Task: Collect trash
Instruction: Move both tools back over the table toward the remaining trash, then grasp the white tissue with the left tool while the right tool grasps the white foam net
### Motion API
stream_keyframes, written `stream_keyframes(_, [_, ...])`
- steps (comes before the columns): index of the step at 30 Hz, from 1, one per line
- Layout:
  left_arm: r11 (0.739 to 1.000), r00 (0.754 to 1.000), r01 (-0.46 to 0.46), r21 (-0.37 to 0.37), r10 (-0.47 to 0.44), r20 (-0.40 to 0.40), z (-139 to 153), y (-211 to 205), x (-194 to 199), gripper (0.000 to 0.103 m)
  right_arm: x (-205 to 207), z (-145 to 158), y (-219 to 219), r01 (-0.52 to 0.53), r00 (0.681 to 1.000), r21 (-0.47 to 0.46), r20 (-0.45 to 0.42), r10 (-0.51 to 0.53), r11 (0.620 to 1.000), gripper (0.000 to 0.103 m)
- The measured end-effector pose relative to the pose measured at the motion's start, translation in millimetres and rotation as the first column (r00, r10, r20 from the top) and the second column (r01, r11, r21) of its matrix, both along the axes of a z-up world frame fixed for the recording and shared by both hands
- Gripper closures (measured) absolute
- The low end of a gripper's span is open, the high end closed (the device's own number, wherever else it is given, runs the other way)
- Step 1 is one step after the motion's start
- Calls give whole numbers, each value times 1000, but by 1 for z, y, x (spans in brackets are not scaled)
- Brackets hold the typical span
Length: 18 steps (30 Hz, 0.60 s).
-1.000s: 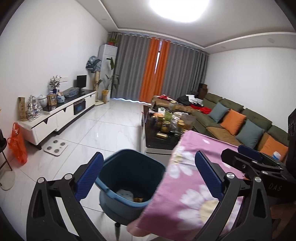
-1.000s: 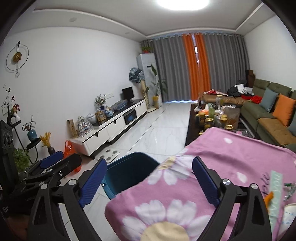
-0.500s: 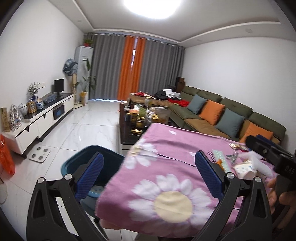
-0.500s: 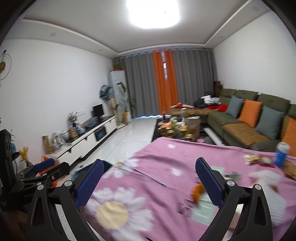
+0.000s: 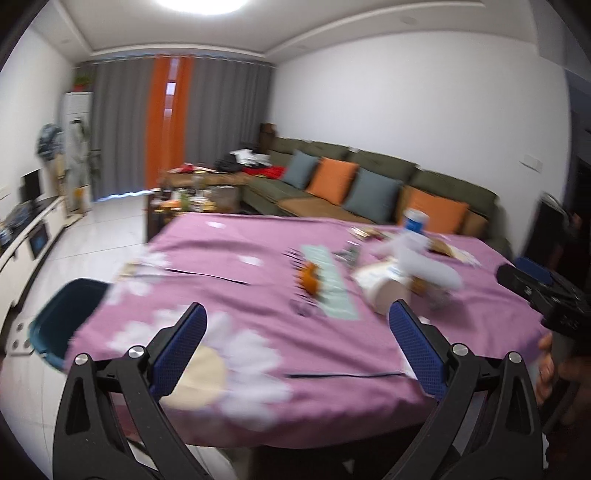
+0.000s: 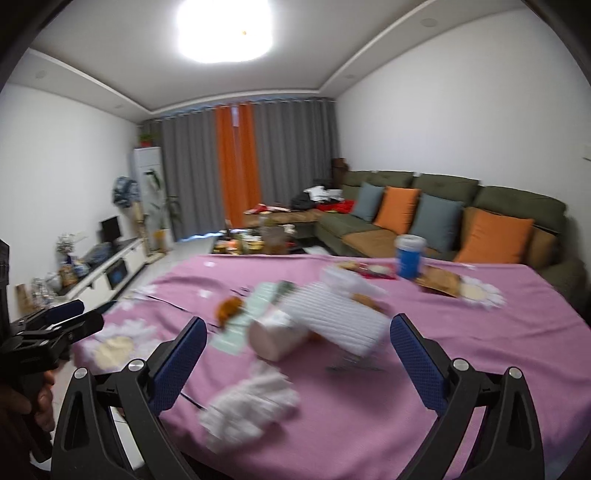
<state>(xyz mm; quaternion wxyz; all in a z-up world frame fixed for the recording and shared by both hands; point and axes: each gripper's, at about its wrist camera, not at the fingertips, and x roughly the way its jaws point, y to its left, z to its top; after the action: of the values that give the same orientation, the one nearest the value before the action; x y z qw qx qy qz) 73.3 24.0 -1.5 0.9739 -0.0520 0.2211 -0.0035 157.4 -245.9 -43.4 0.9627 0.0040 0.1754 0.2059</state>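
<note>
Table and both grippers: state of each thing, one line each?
left gripper: open, empty, above the near table edge
right gripper: open, empty, over the trash
crumpled tissue: loose on the cloth, ungrasped
pink cup: lying on its side
blue cup: upright, white lid on
trash bin: open, on the floor beside the table
orange scrap: lying on the green paper

- White walls [image 6: 66, 155] and a stepped white ceiling with a bright round light [image 6: 225, 27].
- Grey curtains [image 6: 288, 155] flanking an orange panel [image 6: 236, 162] at the far end.
- Olive sofa [image 6: 517, 203] with orange and grey cushions along the right wall.
- Low white TV cabinet [image 6: 110, 269] along the left wall.
- Glossy white tile floor [image 5: 107, 229].
- Cluttered dark coffee table [image 5: 155, 218].
</note>
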Motion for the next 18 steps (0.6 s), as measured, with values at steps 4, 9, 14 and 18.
stream_keyframes(4, [995,995,97,15,-96,-24,-13,-35,5,6,2,-5,-14,49,999,-25,-8,-49,998,7])
stream_keyframes(9, [982,982,184,43,-182,-45,-29,-71,14,6,0,-15,-29,81,997,-40,-11,-81,996,7])
stream_keyframes(14, [968,969,243,63,-239,-68,-37,-88,26,6,-3,-21,-39,99,995,-39,-27,-101,994,7])
stream_keyframes(18, [955,959,279,101,-271,-84,-44,-103,36,6,2,-24,-43,117,992,-38,-38,-119,992,7])
